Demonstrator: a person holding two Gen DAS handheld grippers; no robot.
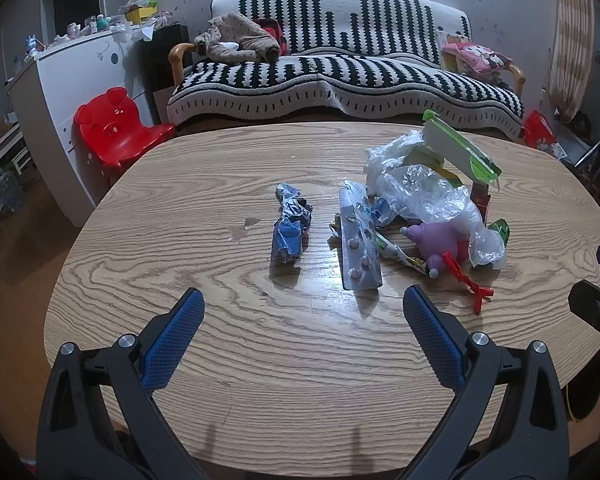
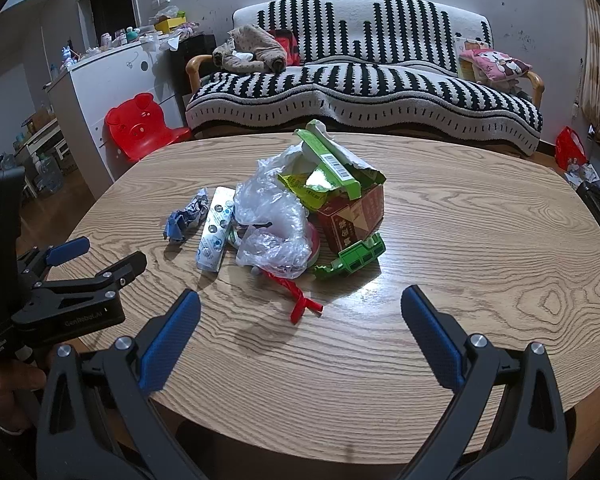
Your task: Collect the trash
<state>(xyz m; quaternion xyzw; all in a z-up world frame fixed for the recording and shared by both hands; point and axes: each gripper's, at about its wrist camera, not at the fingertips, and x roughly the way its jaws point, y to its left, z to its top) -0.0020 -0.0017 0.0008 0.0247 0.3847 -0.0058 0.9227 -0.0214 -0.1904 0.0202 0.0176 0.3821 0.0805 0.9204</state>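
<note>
Oval wooden desk [image 1: 180,360]: light tan with darker brown grain rings. Crumpled foil wrapper [image 1: 290,224]: blue and silver. Flat pill blister strip [image 1: 358,240]: silver with pale pink tablets. Crinkled plastic bag [image 2: 272,216]: clear to milky white. Torn cardboard box [image 2: 352,216]: dark red with pale lettering, under bright green flaps bearing a white barcode label. Small folded carton [image 2: 356,258]: green. Twisted ribbon [image 2: 300,298]: red. Rounded toy figure [image 1: 440,242]: lilac. Both pairs of fingers [image 1: 172,344] [image 2: 432,336]: blue textured pads on black frames. Long sofa cover [image 2: 360,80]: black-and-white stripes. Small plastic chair [image 1: 112,128]: red
</note>
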